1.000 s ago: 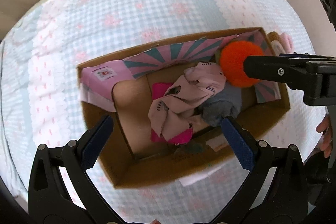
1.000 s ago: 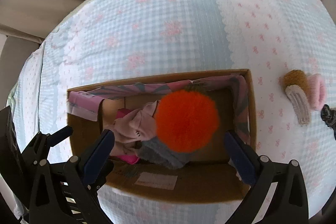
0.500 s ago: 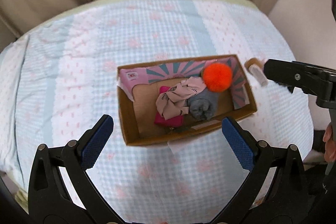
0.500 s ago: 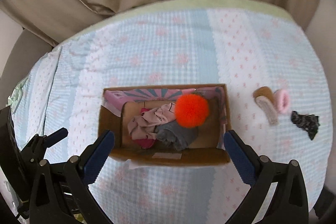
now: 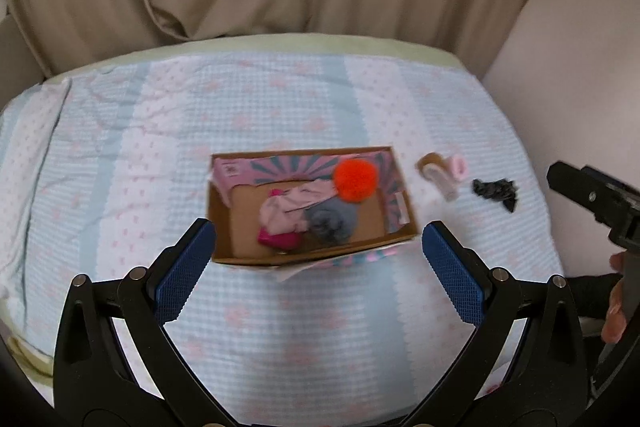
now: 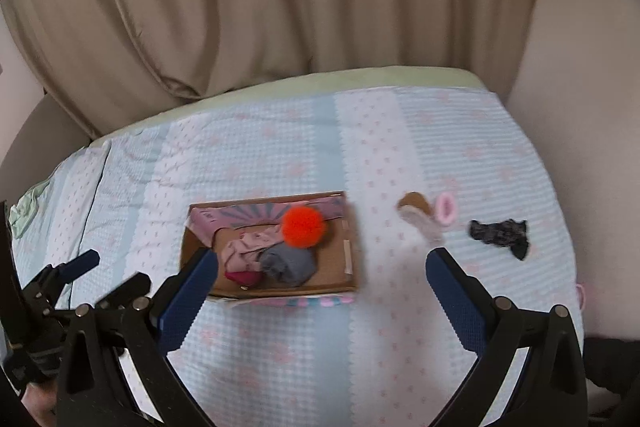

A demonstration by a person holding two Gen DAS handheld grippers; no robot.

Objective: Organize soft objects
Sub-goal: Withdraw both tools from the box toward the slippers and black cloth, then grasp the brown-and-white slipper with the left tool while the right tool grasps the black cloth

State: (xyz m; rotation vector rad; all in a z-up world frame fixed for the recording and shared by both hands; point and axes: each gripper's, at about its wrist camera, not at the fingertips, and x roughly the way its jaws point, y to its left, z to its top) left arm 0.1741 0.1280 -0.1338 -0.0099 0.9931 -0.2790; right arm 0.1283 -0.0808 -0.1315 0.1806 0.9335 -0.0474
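Beige pleated curtain (image 6: 280,7) behind; below it, waffle-textured bedspread (image 5: 280,327) in pale blue and white stripes with faint pink motifs.

Left to right: left gripper (image 5: 318,269), blue ribbed pads spread wide, holding nothing, hovering above the near side of the cardboard box (image 5: 224,227). Inside the box: pink patterned flap lining, crumpled pale pink cloth (image 5: 288,207) over a magenta piece (image 5: 276,238), rolled grey sock (image 5: 332,221), fluffy orange pom-pom (image 5: 355,181) resting at the far right end. Right of the box, loose on the spread: tan-and-cream item (image 6: 418,217), possibly a slipper sock, though motion blur prevents certainty; touching it, small pink fuzzy loop (image 6: 445,209); further right and apart, crumpled black lace scrap (image 6: 500,233). Right gripper (image 6: 322,293) likewise splayed and empty, raised well back from everything.

Next step, probably: collecting the three leftovers. Best done by descending straight over the tan piece, pinching mid-body so limp fabric does not trail, lifting clear of the box wall, releasing low into the bare left half of the box. Thin lace likely needs a pinch pressed into the bedding.
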